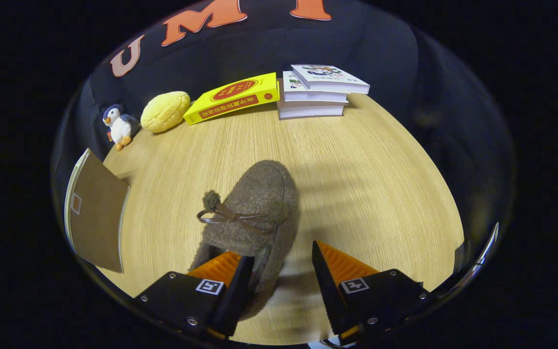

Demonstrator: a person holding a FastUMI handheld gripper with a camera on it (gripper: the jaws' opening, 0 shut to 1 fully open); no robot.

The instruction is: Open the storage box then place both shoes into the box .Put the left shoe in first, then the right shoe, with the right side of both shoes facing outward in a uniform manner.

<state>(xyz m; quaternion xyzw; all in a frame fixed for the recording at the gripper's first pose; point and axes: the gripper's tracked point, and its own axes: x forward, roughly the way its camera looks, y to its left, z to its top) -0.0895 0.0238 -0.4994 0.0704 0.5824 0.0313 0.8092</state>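
Lying on the wooden table [356,160] at the centre of the frame, a fuzzy brown shoe [255,213] with a thin bow points its toe away from the gripper [283,266]. The jaws stand open — the left finger [233,283] overlaps the shoe's heel end, the right finger [332,276] is apart from it, over bare wood. At the left edge of the frame sits a brown flap [97,213] of something box-like. Along the far edge, upper left to upper centre: a toy penguin [120,127], a yellow plush bun [165,111], a yellow book [233,98] and a stack of books [317,92].
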